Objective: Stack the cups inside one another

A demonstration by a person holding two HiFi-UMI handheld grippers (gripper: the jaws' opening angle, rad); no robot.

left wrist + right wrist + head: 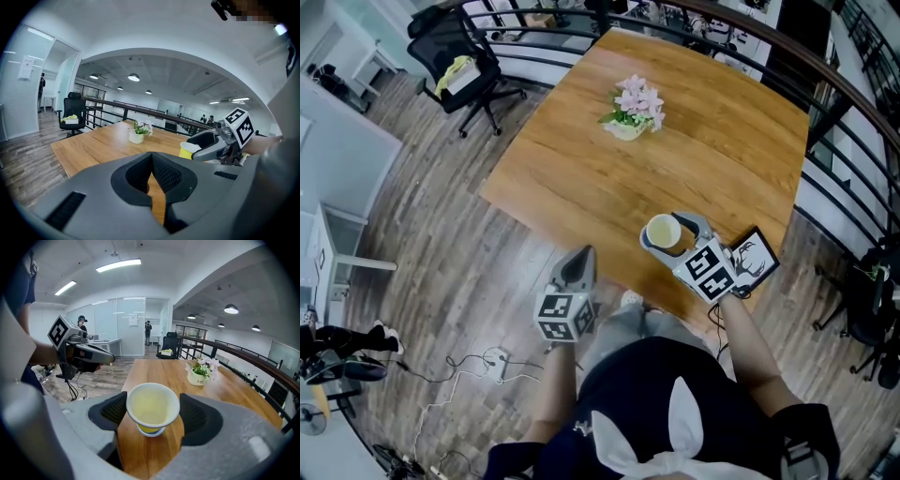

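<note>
- Yellow cup [152, 409] is sitting upright between the jaws of our right gripper [671, 234], which is clamping it on both sides at the rim; in the head view it is showing just right of centre.
- We are holding it by the near edge of the wooden table [581, 159].
- Our left gripper [580, 262] is hanging at lower centre, off the table, its jaws pressed together on nothing.
- Flower pot [630, 112] is standing in the upper middle, well apart from the cup.

Table [712, 131]: wood, smooth, slight sheen. Cup [152, 406]: matt, paper-like. Floor [441, 253]: wood planks, dull.
</note>
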